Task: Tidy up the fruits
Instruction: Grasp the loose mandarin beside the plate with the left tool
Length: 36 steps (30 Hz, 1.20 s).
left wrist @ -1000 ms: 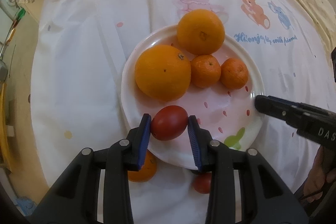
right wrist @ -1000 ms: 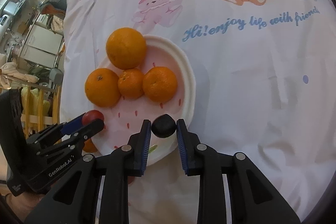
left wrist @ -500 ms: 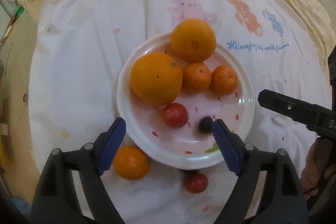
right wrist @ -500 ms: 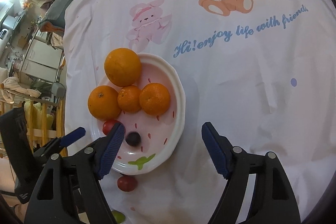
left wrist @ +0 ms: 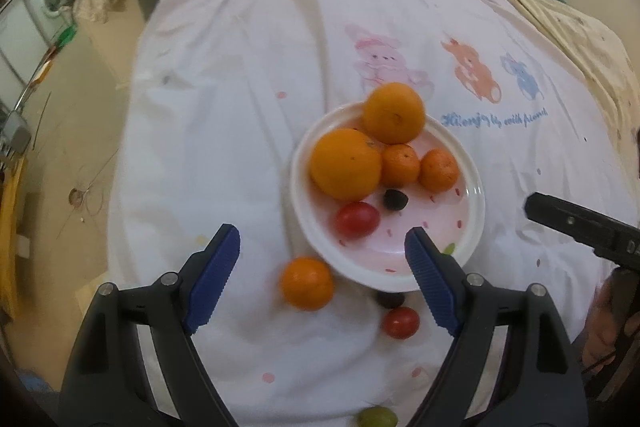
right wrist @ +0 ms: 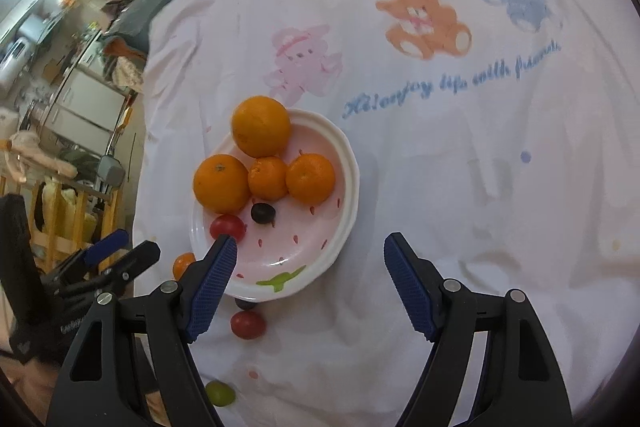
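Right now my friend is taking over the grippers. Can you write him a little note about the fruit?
Left gripper and right gripper: jaws open, holding nothing; both just opened.
On the plate: four oranges, a red tomato and a dark grape.
Left on the cloth: a small orange, a tomato, a dark grape by the plate's rim, and a green grape.

Five round orange citrus fruits (left wrist: 346, 164), two red cherry tomatoes (left wrist: 357, 220), two dark purple grapes (left wrist: 394, 199), one green grape (right wrist: 219, 393), one white-rimmed pink plate (left wrist: 472, 179).
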Motion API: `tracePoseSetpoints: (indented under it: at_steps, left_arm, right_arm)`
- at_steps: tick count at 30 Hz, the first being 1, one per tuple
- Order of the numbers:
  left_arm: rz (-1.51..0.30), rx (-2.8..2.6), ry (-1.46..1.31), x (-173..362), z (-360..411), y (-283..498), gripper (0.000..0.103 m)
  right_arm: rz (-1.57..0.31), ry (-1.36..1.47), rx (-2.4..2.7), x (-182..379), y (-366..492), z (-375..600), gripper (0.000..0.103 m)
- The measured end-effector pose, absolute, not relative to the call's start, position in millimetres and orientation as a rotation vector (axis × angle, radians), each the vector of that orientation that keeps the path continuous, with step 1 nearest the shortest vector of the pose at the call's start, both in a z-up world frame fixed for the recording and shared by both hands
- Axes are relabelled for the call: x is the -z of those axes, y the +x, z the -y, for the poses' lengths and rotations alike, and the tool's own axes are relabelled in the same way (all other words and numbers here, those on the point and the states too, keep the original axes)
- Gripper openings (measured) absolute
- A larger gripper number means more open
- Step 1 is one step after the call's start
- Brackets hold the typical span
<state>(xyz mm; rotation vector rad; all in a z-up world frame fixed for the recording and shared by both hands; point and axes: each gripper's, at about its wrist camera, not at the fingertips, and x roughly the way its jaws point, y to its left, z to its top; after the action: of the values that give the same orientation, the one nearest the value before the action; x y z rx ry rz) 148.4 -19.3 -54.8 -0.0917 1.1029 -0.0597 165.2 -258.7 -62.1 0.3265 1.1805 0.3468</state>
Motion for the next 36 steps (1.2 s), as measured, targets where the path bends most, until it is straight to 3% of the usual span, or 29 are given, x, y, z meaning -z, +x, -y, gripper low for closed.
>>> tracePoseSetpoints:
  at_steps: [17,36]
  left_arm:
    - [-1.032,0.063,-0.101,34.2,4.4,97.1,0.082]
    - [-1.278,-0.055,-0.282,104.4,-19.9,111.6,0.082]
  right_arm:
    - [-1.133,0.372,-0.327,52.5,104.2,256.8,0.079]
    - [-1.240,0.400,-0.281,82.0,98.5,249.8,0.079]
